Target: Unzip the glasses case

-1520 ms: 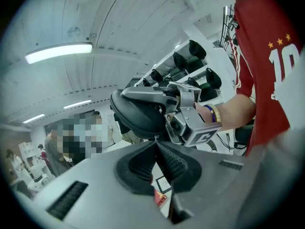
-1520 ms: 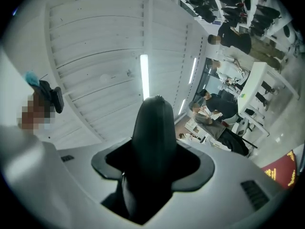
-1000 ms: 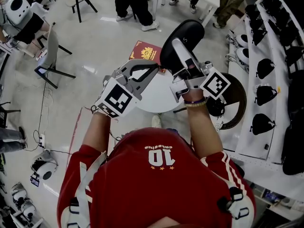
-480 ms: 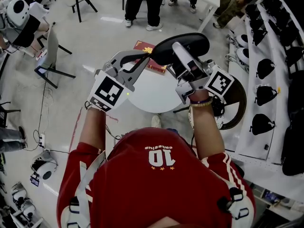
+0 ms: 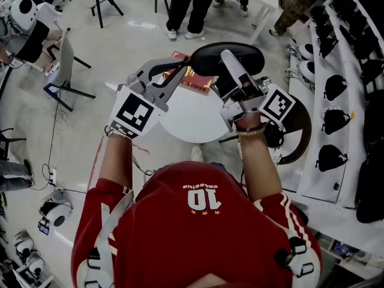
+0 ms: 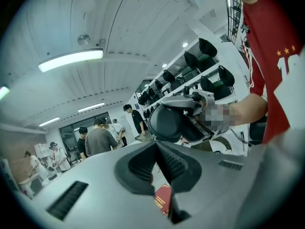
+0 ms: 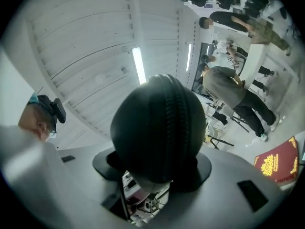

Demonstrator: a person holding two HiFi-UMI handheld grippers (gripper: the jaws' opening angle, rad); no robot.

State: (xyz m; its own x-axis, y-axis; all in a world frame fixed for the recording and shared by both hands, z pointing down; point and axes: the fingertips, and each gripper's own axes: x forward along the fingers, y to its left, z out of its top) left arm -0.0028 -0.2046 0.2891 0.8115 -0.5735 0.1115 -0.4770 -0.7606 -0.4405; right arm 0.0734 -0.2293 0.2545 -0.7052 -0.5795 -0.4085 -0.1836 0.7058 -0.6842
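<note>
My right gripper (image 5: pixel 233 71) is shut on a black oval glasses case (image 5: pixel 228 57) and holds it crosswise above the table. Its jaws have just been closing a little, with the case still between them. In the right gripper view the case (image 7: pixel 159 128) fills the gap between the jaws, and its zip (image 7: pixel 183 118) runs down its middle. My left gripper (image 5: pixel 187 63) is shut, its tips at the case's left end. From the left gripper view its closed tips (image 6: pixel 156 144) point straight at the case (image 6: pixel 169 123). Whether they pinch the zip pull I cannot tell.
A small white round table (image 5: pixel 180 122) stands below both grippers, with a red booklet (image 5: pixel 195 81) at its far edge. People (image 5: pixel 186 5) stand beyond it. Chairs (image 5: pixel 66 71) are at the left, and white shelves with black cases (image 5: pixel 336 89) run along the right.
The case has swung from standing on end to lying crosswise. The left gripper has moved away from me and slightly left, staying at the case's end. The people behind have shifted.
</note>
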